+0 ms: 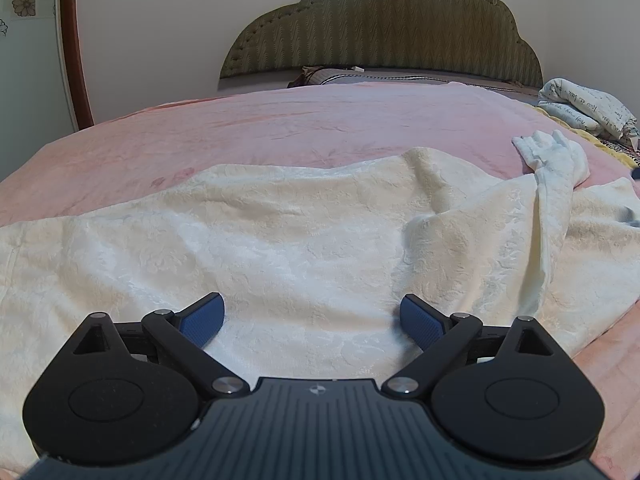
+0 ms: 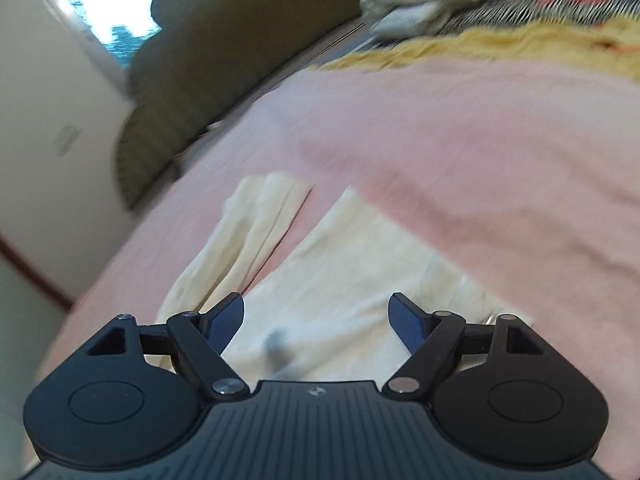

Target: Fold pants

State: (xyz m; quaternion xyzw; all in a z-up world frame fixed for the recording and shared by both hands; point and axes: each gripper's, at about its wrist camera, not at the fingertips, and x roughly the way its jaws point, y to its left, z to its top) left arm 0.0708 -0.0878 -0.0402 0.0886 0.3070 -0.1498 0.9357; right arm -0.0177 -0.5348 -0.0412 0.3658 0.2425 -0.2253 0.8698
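Cream textured pants (image 1: 280, 240) lie spread across a pink bedspread (image 1: 280, 128). In the left wrist view they fill the foreground, with a raised fold and a bunched end at the right (image 1: 552, 152). My left gripper (image 1: 312, 322) is open, low over the cloth, holding nothing. In the blurred right wrist view the pants (image 2: 360, 272) show two separate parts, the left one narrow (image 2: 248, 232). My right gripper (image 2: 316, 324) is open just above the cloth, near a small grey mark (image 2: 276, 346).
An olive padded headboard (image 1: 384, 28) and pillows stand at the far end of the bed. A folded printed white quilt (image 1: 584, 108) and a yellow blanket (image 2: 480, 48) lie at the right side. A wall with a wooden frame (image 1: 74, 40) stands at the left.
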